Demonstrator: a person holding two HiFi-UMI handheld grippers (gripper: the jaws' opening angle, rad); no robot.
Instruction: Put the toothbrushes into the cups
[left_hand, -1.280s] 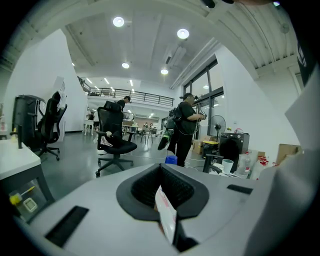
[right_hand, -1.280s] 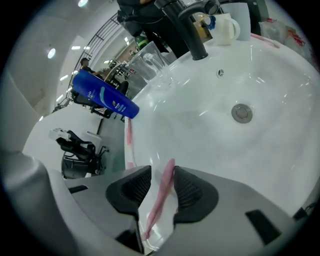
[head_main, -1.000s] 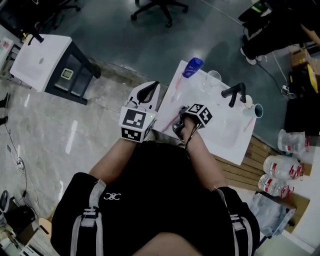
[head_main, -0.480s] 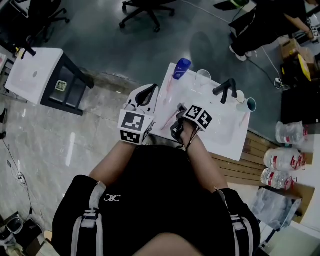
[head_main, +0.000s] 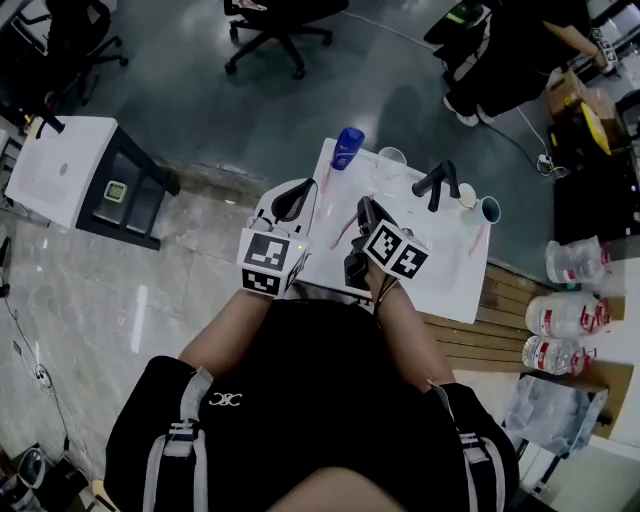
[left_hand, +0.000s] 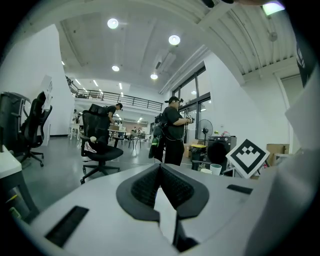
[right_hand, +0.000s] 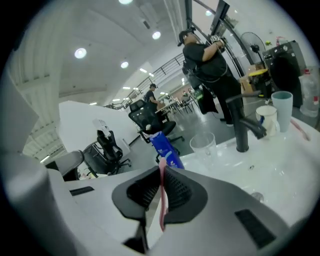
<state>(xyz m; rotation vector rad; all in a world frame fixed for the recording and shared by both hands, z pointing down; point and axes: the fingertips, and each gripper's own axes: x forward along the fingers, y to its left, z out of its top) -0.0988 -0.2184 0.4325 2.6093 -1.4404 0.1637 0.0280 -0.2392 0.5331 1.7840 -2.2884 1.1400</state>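
The right gripper's (right_hand: 161, 172) jaws have just been closing and are pinching a pink toothbrush (right_hand: 162, 200) at the counter's (head_main: 440, 270) 9 o'clock side. The left gripper's (left_hand: 160, 170) jaws are resting shut, empty. The cups (head_main: 490, 209) toward 1 o'clock are apparently standing empty.

The head camera sits high above the person and looks steeply down on the left gripper (head_main: 300, 190), the right gripper (head_main: 365, 203) and the white sink counter (head_main: 440, 265). The left gripper view faces almost level along its own jaws, out across the room to a distant office chair (left_hand: 100, 145). The right gripper's marker cube (left_hand: 248, 157) shows at its right edge.

The right gripper view, tilted, looks low across the counter past a pink toothbrush (right_hand: 161, 200) close to the lens. It is near the faucet (right_hand: 243, 125), blue bottle (right_hand: 165, 147) and clear cup (right_hand: 204, 145), which the head view shares.
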